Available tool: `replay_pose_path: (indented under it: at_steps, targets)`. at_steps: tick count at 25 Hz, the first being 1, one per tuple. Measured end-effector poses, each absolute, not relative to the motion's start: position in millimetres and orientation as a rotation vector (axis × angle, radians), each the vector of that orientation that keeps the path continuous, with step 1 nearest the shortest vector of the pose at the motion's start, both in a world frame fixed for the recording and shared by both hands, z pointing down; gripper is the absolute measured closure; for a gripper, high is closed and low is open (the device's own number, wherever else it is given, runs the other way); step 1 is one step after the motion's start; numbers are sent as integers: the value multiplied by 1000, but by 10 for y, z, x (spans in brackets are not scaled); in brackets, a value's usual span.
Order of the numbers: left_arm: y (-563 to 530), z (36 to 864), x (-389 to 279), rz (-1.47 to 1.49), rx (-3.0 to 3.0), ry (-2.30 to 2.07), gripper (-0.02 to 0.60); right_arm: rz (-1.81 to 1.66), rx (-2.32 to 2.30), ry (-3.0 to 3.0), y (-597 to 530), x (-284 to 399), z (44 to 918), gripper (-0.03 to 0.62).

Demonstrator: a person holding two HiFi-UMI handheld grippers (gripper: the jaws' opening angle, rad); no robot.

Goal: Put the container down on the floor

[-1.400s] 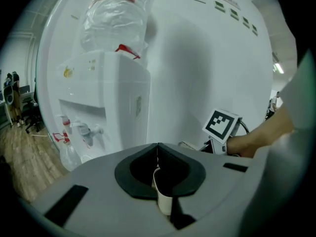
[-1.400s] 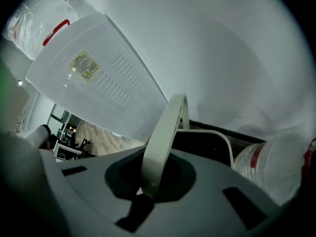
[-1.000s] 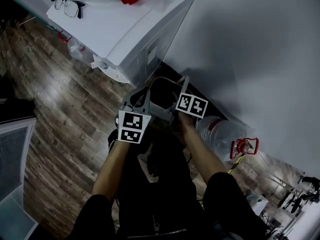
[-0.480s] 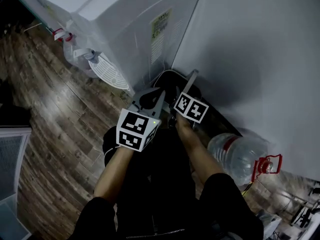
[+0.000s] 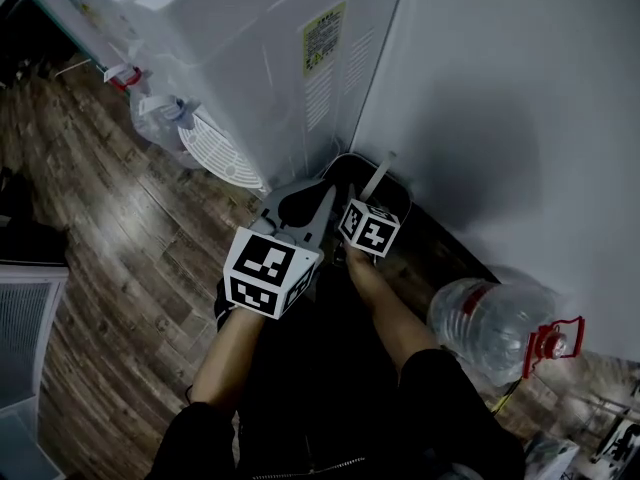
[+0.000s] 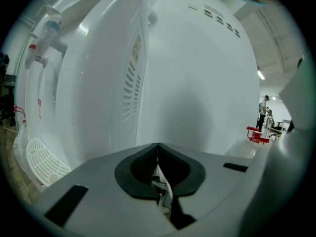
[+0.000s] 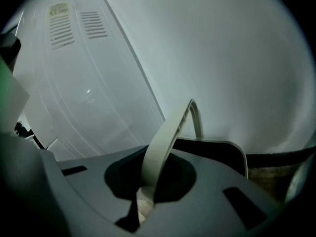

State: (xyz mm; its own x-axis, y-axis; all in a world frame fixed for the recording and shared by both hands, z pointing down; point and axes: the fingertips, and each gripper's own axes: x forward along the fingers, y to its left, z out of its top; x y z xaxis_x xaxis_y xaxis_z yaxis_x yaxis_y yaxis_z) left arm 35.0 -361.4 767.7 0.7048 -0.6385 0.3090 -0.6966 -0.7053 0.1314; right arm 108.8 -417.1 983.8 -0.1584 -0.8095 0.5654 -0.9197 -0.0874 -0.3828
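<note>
Nearly done: my right claw (image 5: 358, 206) clamps the handle (image 7: 165, 142), with the container (image 5: 352, 173) low by the wall (image 5: 500, 88). My left claw (image 6: 158, 147) is shut on nothing. Left to do, I judge: rest it on the floor (image 5: 120, 218) and let go.

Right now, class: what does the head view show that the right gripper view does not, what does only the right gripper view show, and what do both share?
Only the head view: the round white grille, the person's forearms and the two marker cubes. Only the right gripper view: a close look at the right gripper, shut on the pale handle. Both: the dark container by the wall, and the white appliance with its label.
</note>
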Motion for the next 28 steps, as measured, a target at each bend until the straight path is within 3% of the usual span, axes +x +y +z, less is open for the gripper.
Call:
replay_pose_path:
  at_steps: [10, 15, 23, 28]
  targets:
    - [-3636, 7668, 252, 342, 2682, -1071, 566, 1084, 1615, -2130, -4179, 563, 10014, 574]
    - [-3666, 7636, 210, 318, 2682, -1074, 566, 1089, 1466, -2221, -4138, 363, 10073, 442]
    - [-3721, 7633, 121, 318, 2681, -1092, 567, 1066, 1432, -2256, -4021, 357, 10149, 428]
    - [-3716, 7633, 124, 317, 2687, -1104, 566, 1009, 1442, -2246, -4018, 389, 10100, 459]
